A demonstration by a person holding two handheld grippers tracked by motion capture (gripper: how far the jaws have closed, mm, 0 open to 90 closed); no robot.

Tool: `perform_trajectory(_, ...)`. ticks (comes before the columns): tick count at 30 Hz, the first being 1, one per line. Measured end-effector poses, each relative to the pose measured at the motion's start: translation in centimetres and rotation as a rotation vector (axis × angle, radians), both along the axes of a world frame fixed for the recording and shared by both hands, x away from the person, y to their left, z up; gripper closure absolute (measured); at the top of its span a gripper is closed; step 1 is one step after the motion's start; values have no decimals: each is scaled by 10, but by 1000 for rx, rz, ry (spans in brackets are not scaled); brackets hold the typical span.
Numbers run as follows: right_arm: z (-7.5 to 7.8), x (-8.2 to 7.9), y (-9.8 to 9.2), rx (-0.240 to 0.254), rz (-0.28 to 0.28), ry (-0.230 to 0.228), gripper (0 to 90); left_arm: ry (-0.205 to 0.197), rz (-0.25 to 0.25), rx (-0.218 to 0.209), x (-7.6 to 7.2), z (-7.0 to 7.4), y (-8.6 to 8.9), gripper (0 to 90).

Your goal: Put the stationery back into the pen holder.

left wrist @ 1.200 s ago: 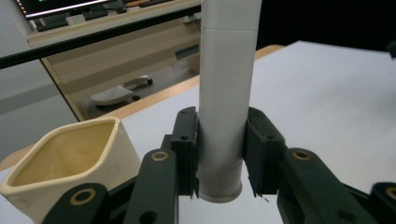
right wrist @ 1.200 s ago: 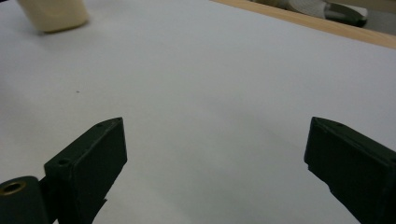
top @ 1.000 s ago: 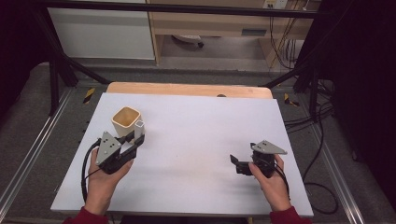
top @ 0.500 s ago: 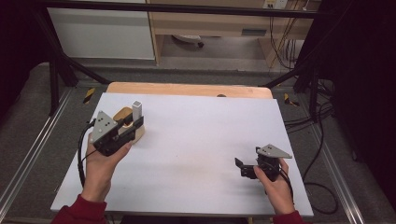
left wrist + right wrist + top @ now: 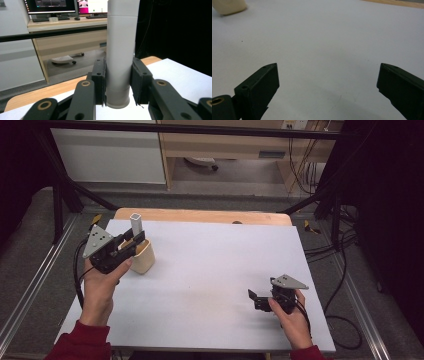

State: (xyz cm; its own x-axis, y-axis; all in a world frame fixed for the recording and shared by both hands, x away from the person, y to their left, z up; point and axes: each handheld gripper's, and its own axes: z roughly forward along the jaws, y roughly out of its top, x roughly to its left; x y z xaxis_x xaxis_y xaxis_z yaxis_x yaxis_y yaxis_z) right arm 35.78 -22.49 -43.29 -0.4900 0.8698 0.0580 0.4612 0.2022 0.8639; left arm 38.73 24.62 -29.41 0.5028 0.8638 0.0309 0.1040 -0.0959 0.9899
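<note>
Left gripper (image 5: 131, 242) lifted w/ white tube (image 5: 136, 224), clamped

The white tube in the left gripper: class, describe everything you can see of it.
The tube is plain, matt white, plastic-looking, with a faint seam near its top and a slightly flared collar at the bottom. From above its top end looks open and squarish. It stands upright, clamped at its lower part between the pads of the left gripper, which touch it on two sides. It is held above the table, beside the cream cup.
</note>
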Motion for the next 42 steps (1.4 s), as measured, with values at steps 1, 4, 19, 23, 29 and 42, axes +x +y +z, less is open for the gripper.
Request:
perform_trajectory(1,0,0,0,-1,1,0,45,3,-4,1,2,1,1,675)
perform_trajectory(4,0,-1,1,-1,5,-2,45,-2,14,1,7,6,5,675)
perform_trajectory(19,0,-2,1,2,14,-1,44,3,49,48,28,28,13,675)
perform_trajectory(23,0,-2,3,-2,21,-3,44,16,55,31,34,27,15,675)
perform_trajectory(29,1,-2,3,-5,24,-4,44,34,65,12,38,25,18,675)
perform_trajectory(42,1,-2,3,-2,26,-5,44,54,81,4,45,20,21,675)
